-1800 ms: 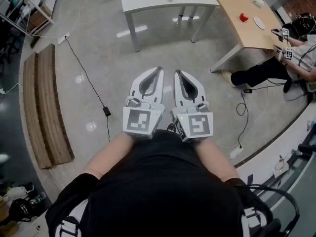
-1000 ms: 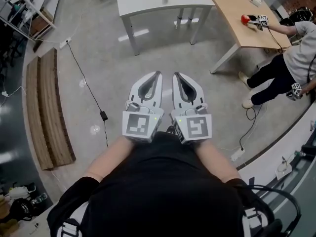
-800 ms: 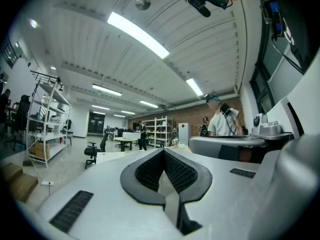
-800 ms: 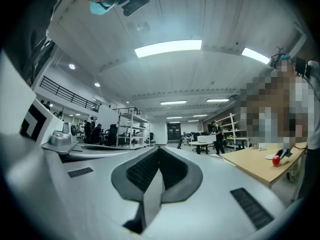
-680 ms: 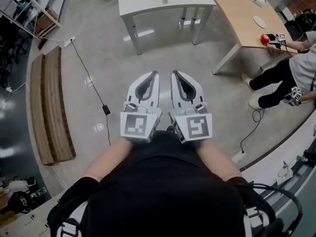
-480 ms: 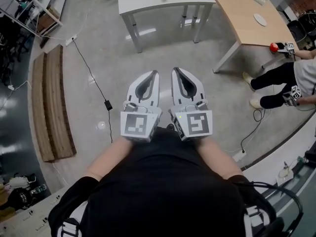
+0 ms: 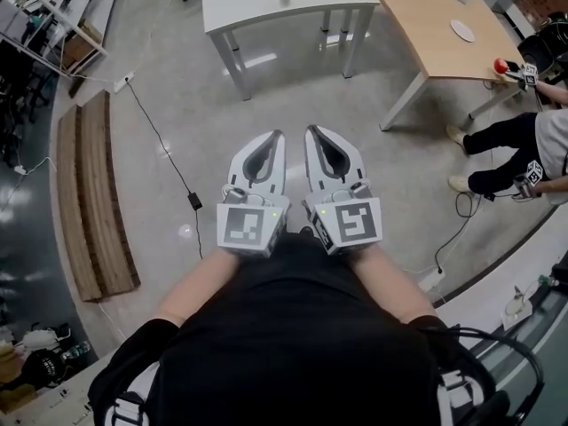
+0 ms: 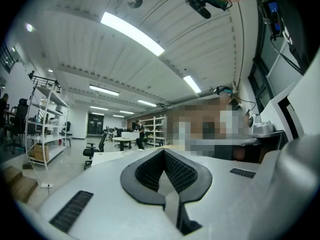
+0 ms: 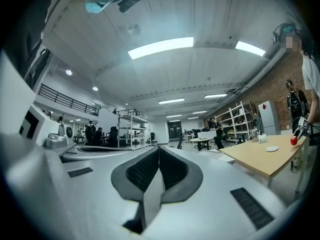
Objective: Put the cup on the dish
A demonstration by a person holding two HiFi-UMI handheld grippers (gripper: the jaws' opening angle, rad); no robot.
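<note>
Plainly, my left gripper (image 7: 276, 137) and right gripper (image 7: 313, 132) are both closed tight and empty; the dish (image 7: 461, 30) lies well ahead-right on the wooden table (image 7: 417, 11), nearer my right.

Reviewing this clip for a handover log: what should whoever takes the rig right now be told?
Left gripper: shut, empty, held low in front of the body.
Right gripper: shut, empty, beside it.
Dish: bare, on the wooden table far ahead to the right.
Red object: in another person's gripper past the table's edge; cannot tell if it is the cup.
Done: nothing.
Left: walk to the table, take the cup, set it on the dish.
</note>
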